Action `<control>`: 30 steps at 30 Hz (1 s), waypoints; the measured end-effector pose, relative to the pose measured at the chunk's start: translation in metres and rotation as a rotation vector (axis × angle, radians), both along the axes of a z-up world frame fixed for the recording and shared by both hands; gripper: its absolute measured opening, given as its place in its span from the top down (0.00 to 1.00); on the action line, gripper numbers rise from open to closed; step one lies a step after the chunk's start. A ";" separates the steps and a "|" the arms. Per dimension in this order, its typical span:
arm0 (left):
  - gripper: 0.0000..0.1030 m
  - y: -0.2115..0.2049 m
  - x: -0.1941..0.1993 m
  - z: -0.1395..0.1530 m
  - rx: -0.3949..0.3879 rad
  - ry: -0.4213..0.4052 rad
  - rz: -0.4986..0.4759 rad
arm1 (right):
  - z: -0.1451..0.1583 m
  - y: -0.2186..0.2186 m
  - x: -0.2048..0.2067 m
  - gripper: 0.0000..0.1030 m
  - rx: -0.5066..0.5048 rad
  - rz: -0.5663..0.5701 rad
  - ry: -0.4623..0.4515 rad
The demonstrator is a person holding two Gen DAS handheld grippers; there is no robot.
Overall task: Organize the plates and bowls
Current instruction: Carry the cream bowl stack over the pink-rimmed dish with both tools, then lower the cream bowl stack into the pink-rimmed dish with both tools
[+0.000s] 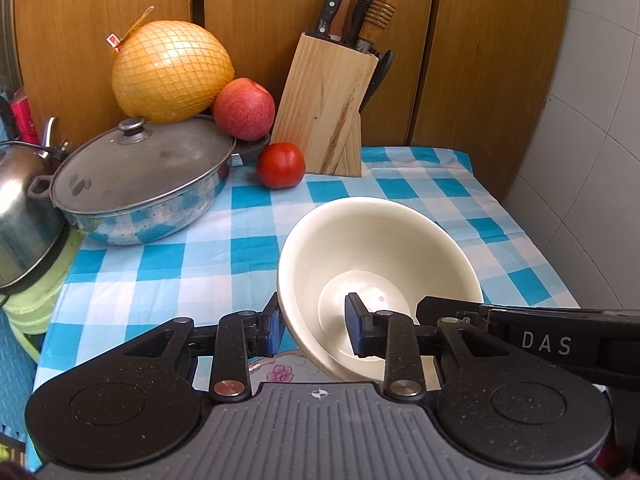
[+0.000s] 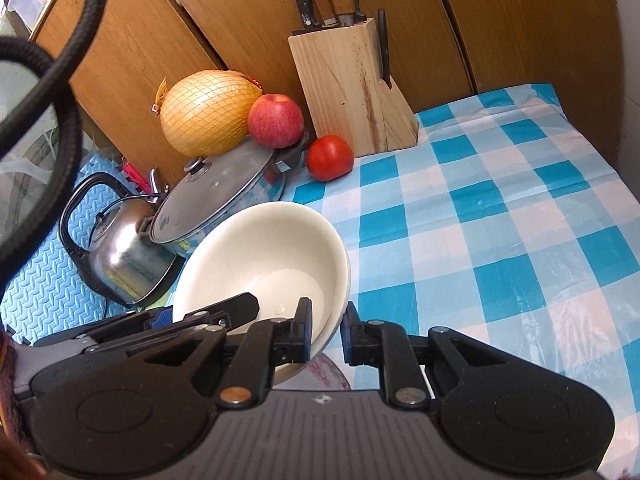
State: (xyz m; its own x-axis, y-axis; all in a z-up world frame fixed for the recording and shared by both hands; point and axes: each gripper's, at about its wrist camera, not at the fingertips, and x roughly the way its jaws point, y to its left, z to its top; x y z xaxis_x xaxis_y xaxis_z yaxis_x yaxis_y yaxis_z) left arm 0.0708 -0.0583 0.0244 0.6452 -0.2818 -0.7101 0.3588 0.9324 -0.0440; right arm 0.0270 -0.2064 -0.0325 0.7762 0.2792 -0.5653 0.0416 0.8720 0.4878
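Bowl (image 1: pixel 380 276), cream and tilted, hung over the checked cloth (image 1: pixel 192 264) with its rim between both sets of jaws. My right gripper (image 2: pixel 325 334) pinched the rim tight; my left gripper (image 1: pixel 314 328) straddled the opposite rim, its inner pad (image 1: pixel 358 328) seemingly off the wall. A flowered plate (image 2: pixel 332 372) lay beneath. Beyond stood a lidded pan (image 1: pixel 140 184), tomato (image 1: pixel 281 165) and knife block (image 1: pixel 326 108).

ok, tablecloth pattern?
Blue-and-white checked tablecloth, shown best in the right wrist view.
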 end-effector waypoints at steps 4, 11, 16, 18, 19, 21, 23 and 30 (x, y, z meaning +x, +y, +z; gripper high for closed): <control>0.63 0.008 -0.017 -0.001 -0.004 0.004 -0.005 | -0.003 0.007 -0.013 0.85 0.007 0.017 0.006; 0.59 0.020 -0.041 -0.009 0.009 0.019 -0.010 | -0.009 0.023 -0.032 0.85 -0.021 0.052 0.021; 0.59 0.028 -0.051 -0.013 0.006 0.034 -0.008 | -0.014 0.029 -0.040 0.84 -0.021 0.071 0.036; 0.59 0.031 -0.055 -0.014 0.008 0.040 -0.008 | -0.016 0.032 -0.044 0.84 -0.022 0.081 0.041; 0.59 0.032 -0.057 -0.015 0.006 0.043 -0.007 | -0.017 0.033 -0.045 0.84 -0.022 0.086 0.044; 0.59 0.035 -0.061 -0.016 0.007 0.052 -0.005 | -0.020 0.036 -0.048 0.84 -0.022 0.096 0.054; 0.59 0.037 -0.065 -0.020 0.009 0.064 -0.004 | -0.023 0.040 -0.050 0.84 -0.031 0.106 0.064; 0.59 0.046 -0.069 -0.029 0.014 0.107 0.000 | -0.030 0.047 -0.053 0.84 -0.048 0.120 0.088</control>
